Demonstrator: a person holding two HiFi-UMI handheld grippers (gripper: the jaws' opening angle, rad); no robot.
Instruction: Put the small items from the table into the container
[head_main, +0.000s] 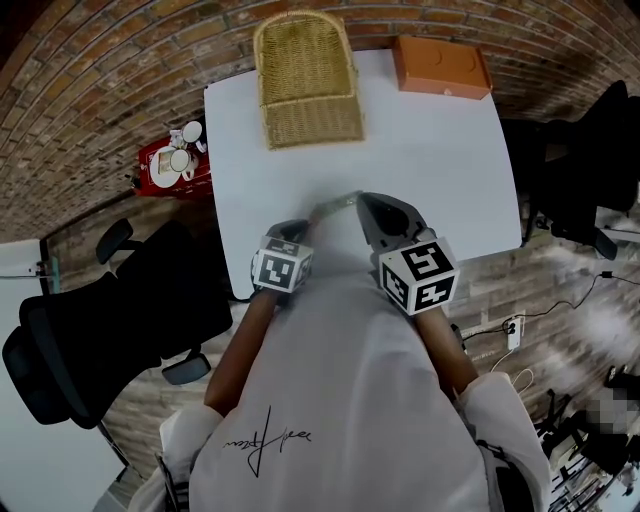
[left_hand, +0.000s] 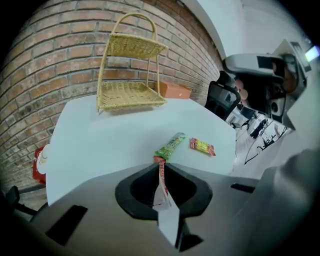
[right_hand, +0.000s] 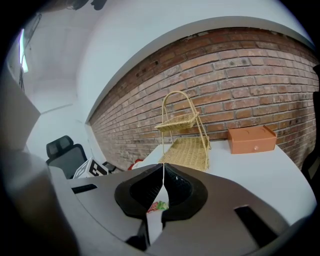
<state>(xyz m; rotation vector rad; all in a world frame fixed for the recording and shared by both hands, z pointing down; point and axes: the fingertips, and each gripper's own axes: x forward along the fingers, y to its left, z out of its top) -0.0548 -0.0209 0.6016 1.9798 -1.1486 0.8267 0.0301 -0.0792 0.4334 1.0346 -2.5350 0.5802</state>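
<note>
Overhead, the left tongs (head_main: 300, 228) and right tongs (head_main: 368, 203) sit at the white surface's (head_main: 430, 150) near edge, with the wicker basket (head_main: 305, 80) at its far end. Left gripper view: the left tongs pinch the red end of the green packet (left_hand: 171, 145). Right gripper view: the right tongs are pressed together.

My left gripper (left_hand: 160, 162) fills the bottom of the frame, its jaws closed together on a thin red-and-white wrapper (left_hand: 161, 181) that I see edge-on. At the tips, that wrapper meets the near end of a green packet (left_hand: 171, 145) lying on the white table (left_hand: 100, 145) at centre frame; I can't tell whether the two are one piece. Just right of it lies a red, yellow and green sachet (left_hand: 202, 146), apart from the packet. A two-tier wicker basket (left_hand: 131, 75) stands at upper centre, an orange box (left_hand: 173, 90) just right of it, against the brick wall (left_hand: 50, 60).
</note>
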